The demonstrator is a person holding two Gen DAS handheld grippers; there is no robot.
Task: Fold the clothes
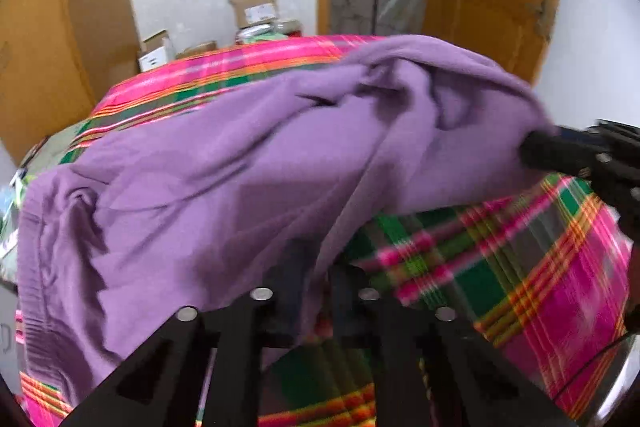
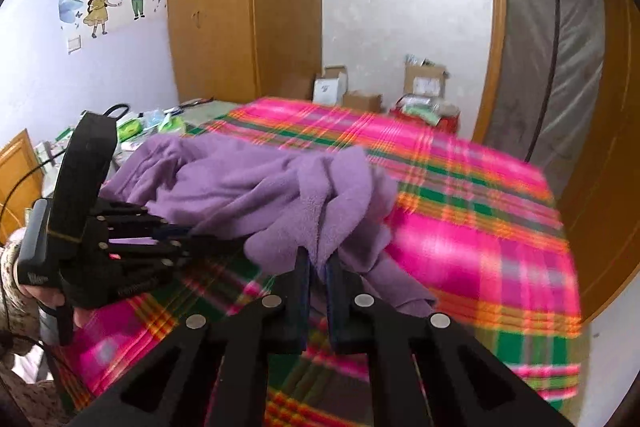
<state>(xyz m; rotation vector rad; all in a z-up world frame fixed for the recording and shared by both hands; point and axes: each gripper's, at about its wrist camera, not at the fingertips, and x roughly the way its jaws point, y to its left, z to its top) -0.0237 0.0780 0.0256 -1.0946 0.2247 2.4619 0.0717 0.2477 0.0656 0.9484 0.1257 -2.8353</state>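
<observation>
Purple garment [image 2: 240, 187] soft matt fleece; plaid sheet [image 2: 460, 195] woven cloth; wardrobe [image 2: 240, 7] smooth wood.

Both fisheye views are evenly and softly lit, seemingly by daylight from an unseen window; nothing is harshly shadowed. Straight edges bow strongly toward the rims, and dark vignettes cut off the corners. Motion blur smears the plaid bed cover [image 1: 520, 267] right of the left tool [image 1: 316, 291], and again right of the right tool [image 2: 318, 267]. The purple garment [image 1: 240, 167] shows only soft fold shadows. A faint glare marks the left view's lower right rim.
</observation>
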